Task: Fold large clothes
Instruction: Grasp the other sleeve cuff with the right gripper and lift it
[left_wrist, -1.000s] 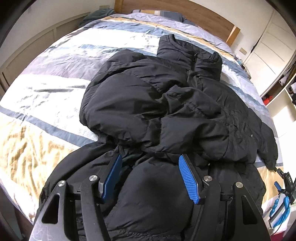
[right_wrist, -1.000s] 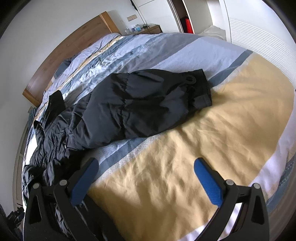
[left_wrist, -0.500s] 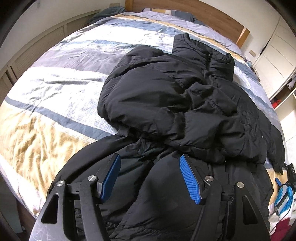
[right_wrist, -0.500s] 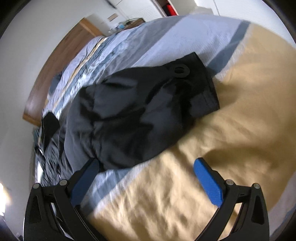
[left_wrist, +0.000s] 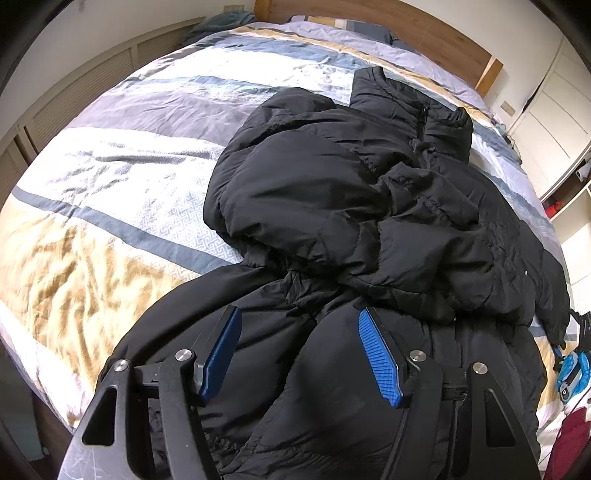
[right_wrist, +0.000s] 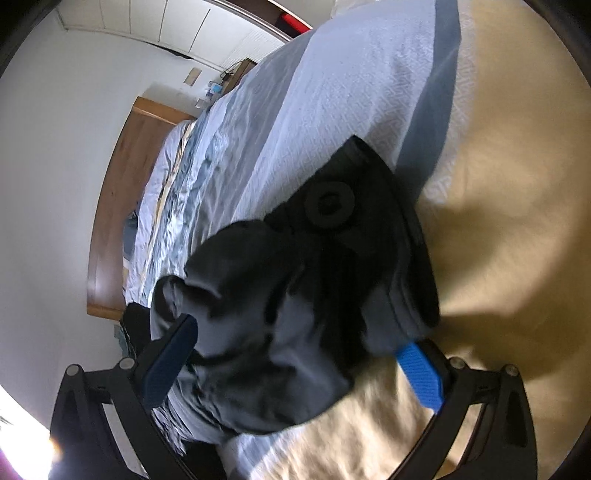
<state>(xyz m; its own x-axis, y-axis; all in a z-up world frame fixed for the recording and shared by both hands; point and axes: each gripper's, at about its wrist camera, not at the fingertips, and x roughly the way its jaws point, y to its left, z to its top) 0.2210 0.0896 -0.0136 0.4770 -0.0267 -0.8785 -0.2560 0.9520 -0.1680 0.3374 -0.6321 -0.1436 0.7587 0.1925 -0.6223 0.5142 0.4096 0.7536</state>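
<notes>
1. Black and puffy, a down jacket lying spread on the bed, collar towards the wooden headboard, one sleeve folded across the chest.
2. Sitting under it, a duvet cover striped in white, grey-blue, lilac and ochre, creased all over.
3. Hovering low over the jacket's hem end, the left gripper, pointing steeply down; jaws standing released, blue pads apart, padded fabric bulging up between them but neither pad pressing on it.
4. Reaching in around the other sleeve in the right wrist view, the right gripper, rolled over so that the room is showing tilted.
5. Straddling that sleeve near the cuff, jaws spread wide and released; one pad's tip lying just under the cuff edge, the other beside a fold, whether touching being impossible to tell through the blur.
6. Showing a round black patch close to the cuff, the sleeve resting partly on the ochre band, partly on the pale one.
7. Peeking in at the left view's right edge, beside the jacket, the blue-padded other gripper.
</notes>
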